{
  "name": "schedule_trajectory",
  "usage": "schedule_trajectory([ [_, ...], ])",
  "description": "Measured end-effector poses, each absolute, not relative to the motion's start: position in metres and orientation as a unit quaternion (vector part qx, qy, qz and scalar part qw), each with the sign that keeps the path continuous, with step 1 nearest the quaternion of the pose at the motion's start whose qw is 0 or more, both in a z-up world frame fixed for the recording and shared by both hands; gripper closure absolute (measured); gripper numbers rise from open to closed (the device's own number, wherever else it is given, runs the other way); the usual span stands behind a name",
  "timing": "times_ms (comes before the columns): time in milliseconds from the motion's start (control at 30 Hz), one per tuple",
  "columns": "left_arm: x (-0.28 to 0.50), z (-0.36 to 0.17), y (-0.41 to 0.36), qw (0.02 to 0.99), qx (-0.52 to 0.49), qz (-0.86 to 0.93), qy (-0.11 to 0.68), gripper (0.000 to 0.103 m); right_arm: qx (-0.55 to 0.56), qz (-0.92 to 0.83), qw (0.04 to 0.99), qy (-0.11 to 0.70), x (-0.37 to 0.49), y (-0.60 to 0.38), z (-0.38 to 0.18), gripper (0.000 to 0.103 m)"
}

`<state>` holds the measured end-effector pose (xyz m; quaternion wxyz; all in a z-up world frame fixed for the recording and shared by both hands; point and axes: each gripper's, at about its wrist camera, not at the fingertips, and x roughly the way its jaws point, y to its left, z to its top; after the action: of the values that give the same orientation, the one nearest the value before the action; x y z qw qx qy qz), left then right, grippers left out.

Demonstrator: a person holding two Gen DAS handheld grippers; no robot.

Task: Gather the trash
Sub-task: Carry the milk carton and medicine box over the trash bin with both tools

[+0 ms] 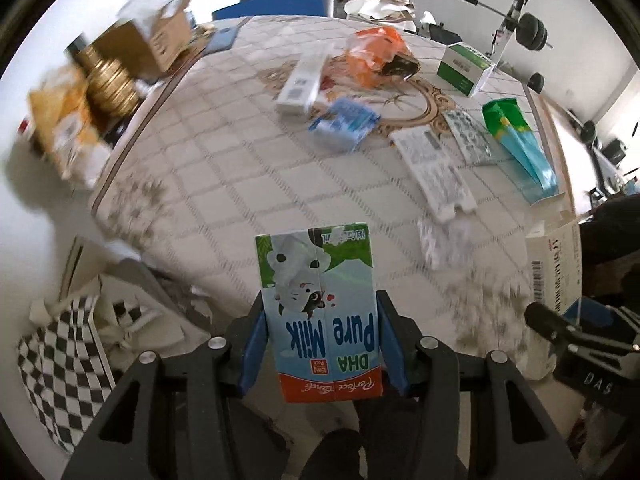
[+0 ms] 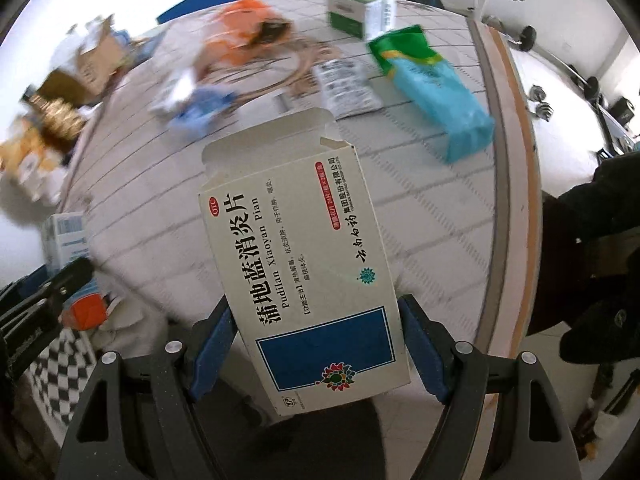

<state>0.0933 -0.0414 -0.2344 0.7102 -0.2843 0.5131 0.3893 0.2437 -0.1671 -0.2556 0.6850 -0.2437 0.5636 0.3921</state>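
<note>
blue pads of the left gripper are clamped on the two sides of a milk carton, which stands up out of the jaws with its print upside down; its lower edge hides the gap behind it. the right gripper has its jaws pressed on a white medicine box, held slightly tilted, its far end flap open. no earlier view is given, so only the grip itself can be told. both hang over a worktop covered in a pale checked cloth, motion blur smearing much of it. well beyond the jaws lie an orange bag, a green and white box, a teal and green pouch, a blue packet and some white cartons, their print unreadable. off the worktop's left edge, cardboard boxes are a blur. a dark sleeve is cut off at the right rim, and the checkered cloth below left is partly hidden.
</note>
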Motion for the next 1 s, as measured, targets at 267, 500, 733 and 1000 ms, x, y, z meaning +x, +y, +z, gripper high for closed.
schedule_trajectory([
  [267,-0.014,-0.302,-0.068,0.656,-0.374,0.393,0.525,0.056,-0.277,0.406,0.61,0.622,0.129,-0.217,-0.32,0.022],
  [500,-0.072,-0.461,-0.061,0.569,-0.493,0.381,0.536,0.056,-0.316,0.372,0.542,0.684,0.086,-0.227,-0.484,0.022],
  [733,-0.065,-0.633,-0.035,0.528,-0.582,0.326,0.525,0.056,-0.308,0.349,0.53,0.709,0.098,-0.206,-0.657,0.022],
  [1000,-0.041,-0.76,-0.022,0.503,-0.64,0.251,0.523,0.054,-0.286,0.35,0.532,0.716,0.132,-0.18,-0.779,0.022],
])
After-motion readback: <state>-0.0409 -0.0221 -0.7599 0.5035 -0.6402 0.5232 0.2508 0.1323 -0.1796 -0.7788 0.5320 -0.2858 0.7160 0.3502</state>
